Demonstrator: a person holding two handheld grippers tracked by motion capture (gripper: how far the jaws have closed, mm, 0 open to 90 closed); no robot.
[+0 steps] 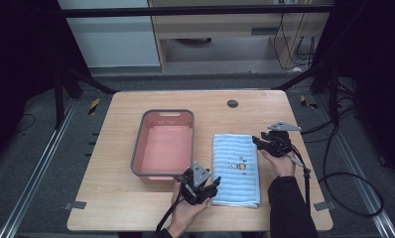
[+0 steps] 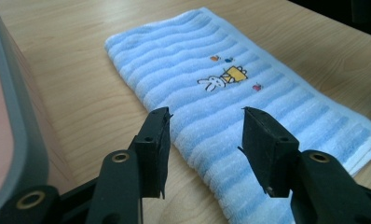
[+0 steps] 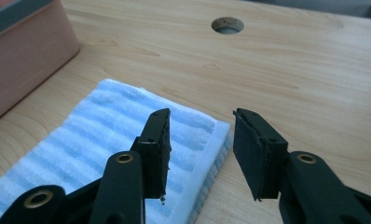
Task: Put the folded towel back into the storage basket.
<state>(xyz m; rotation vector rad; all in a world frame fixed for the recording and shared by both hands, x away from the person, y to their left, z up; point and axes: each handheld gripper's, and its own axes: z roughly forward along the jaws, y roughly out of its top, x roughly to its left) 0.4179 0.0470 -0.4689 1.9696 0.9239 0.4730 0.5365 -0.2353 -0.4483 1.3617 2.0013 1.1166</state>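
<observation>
A folded light-blue striped towel with a small rabbit picture lies flat on the wooden table, right of centre. My left gripper hovers at the towel's near left corner. In the left gripper view its jaws stand open astride the towel's long edge, pads apart from the cloth. My right gripper is at the towel's far right corner. In the right gripper view it is open over that corner of the towel, one jaw above the cloth and one above bare wood.
A pink basin with a grey rim sits just left of the towel, close to my left gripper; its wall fills that view's left side. A round cable hole lies at the table's far side. Cables trail off right.
</observation>
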